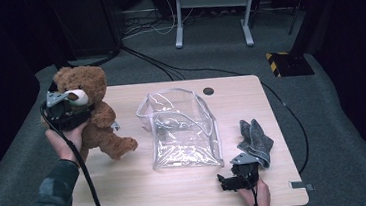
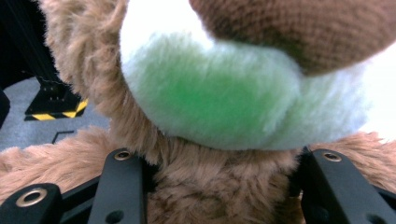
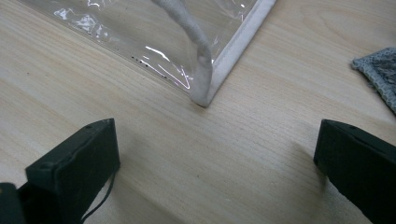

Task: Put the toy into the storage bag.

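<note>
While the right gripper rests on the wooden table at its near right edge, its jaws stand wide apart with nothing but bare tabletop between them, as the right gripper view confirms. Just beyond its jaws lies the white-trimmed near corner of a clear plastic pouch, which sits at the middle of the table, its mouth gaping upward. A grey cloth lies crumpled just behind the right gripper, near the right side of the pouch but apart from it. At the left edge of the table, the left gripper is clamped on a brown teddy bear; in the left gripper view both black jaws press into the fur of the neck just below the white muzzle. The bear is upright, with one leg stretched toward the pouch and its foot well short of it.
</note>
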Available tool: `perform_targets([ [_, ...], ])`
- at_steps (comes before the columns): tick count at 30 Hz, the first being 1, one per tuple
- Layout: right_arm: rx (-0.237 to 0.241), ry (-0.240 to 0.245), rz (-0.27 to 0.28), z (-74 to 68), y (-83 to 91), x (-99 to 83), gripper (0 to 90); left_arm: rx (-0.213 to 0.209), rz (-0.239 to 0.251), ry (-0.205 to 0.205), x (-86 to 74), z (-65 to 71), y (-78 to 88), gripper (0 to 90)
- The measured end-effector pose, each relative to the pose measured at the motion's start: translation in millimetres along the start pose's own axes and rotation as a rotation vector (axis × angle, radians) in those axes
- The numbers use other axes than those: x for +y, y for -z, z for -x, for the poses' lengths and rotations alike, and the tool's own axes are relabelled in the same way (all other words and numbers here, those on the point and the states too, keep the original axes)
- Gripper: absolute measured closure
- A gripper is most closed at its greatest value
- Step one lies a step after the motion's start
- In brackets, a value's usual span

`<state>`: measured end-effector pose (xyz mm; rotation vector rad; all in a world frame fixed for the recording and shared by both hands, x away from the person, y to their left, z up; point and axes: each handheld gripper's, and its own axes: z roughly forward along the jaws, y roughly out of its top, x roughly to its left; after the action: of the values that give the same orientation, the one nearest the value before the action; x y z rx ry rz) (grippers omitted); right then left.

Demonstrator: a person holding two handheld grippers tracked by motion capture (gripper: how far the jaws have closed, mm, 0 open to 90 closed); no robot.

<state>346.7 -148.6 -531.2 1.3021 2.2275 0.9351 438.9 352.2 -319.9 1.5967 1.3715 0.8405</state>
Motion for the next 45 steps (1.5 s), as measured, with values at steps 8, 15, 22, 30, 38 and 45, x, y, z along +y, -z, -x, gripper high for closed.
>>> perform_targets([
  [8,0.000,-0.001,0.000,0.0,0.0,0.0,0.0,0.024,0.049,-0.008,31.4,0.9,1.1,49.7],
  [15,0.000,-0.001,0.000,-0.1,0.0,0.0,0.0,0.044,0.065,-0.037,54.3,4.5,-3.2,49.5],
  [22,0.003,-0.002,0.000,-0.2,0.1,0.0,0.0,0.067,0.090,-0.044,73.9,8.9,-9.5,49.2],
  [30,0.000,-0.001,0.000,0.0,0.0,0.0,0.0,0.066,0.104,-0.057,90.5,23.7,-22.9,48.9],
  [38,0.004,0.000,0.000,-0.1,0.1,0.0,0.0,0.046,0.121,-0.078,102.9,43.4,-35.1,48.6],
  [45,0.002,0.004,-0.002,0.2,0.2,-0.1,0.0,0.020,0.144,-0.089,111.1,63.3,-45.3,48.6],
])
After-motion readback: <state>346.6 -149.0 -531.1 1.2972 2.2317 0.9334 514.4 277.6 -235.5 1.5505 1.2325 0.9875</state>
